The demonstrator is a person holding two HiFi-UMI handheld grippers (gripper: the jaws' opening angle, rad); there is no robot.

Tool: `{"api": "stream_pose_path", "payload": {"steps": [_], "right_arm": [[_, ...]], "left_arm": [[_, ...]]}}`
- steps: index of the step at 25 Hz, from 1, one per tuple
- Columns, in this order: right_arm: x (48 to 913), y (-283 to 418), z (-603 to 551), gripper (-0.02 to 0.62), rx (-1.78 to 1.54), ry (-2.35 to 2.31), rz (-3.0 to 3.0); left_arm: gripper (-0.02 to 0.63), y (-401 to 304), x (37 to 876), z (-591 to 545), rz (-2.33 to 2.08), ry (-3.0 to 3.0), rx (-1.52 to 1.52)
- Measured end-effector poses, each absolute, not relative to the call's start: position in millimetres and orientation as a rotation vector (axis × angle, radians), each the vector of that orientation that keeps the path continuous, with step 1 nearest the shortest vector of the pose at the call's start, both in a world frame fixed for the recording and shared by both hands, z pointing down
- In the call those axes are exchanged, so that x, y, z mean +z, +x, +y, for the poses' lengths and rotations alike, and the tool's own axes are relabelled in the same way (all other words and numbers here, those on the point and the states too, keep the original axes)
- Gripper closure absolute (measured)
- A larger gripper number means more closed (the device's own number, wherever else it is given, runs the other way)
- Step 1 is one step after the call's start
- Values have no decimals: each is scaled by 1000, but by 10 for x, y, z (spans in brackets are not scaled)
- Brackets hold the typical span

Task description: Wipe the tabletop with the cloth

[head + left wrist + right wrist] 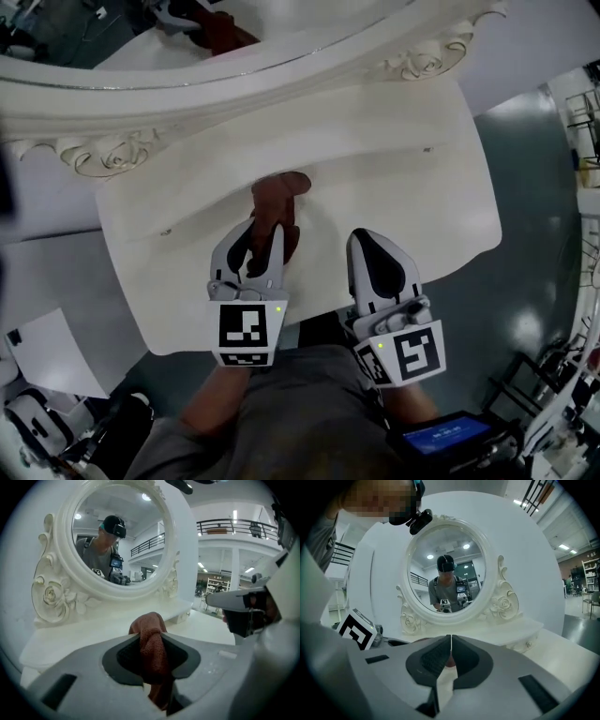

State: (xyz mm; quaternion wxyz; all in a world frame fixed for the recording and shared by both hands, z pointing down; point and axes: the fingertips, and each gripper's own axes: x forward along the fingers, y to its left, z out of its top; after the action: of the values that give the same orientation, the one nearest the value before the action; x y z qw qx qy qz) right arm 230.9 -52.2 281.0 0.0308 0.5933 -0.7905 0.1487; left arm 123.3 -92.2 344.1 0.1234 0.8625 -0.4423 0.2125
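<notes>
A rust-brown cloth (279, 192) is bunched up and hangs above the white dressing tabletop (403, 178), near its middle. My left gripper (264, 234) is shut on the cloth; in the left gripper view the cloth (149, 623) sticks up between the dark pads and trails down behind them. My right gripper (367, 236) hovers beside it to the right, over the table's front edge. In the right gripper view that gripper (451, 639) has its jaws together with nothing between them. A sliver of brown cloth shows behind its pads.
An oval mirror (117, 541) in a carved white frame stands at the back of the table on a raised curved shelf (281, 131). Grey-green floor (530, 187) lies to the right. A white sheet (52, 356) lies at lower left, and a lit screen (441, 436) at lower right.
</notes>
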Motion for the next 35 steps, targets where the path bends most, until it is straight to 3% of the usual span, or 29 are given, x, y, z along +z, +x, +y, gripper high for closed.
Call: {"api": "stream_pose_path", "payload": {"steps": [13,35], "right_arm": [[2207,2435,-980,580,342,1782,-2572],[3137,2802,-1335,580,658,1717,-2565]], "left_arm": [[505,1570,2557,-1508,-1347,2614,485],[506,1728,3583,-2139,-1326,2361,874]]}}
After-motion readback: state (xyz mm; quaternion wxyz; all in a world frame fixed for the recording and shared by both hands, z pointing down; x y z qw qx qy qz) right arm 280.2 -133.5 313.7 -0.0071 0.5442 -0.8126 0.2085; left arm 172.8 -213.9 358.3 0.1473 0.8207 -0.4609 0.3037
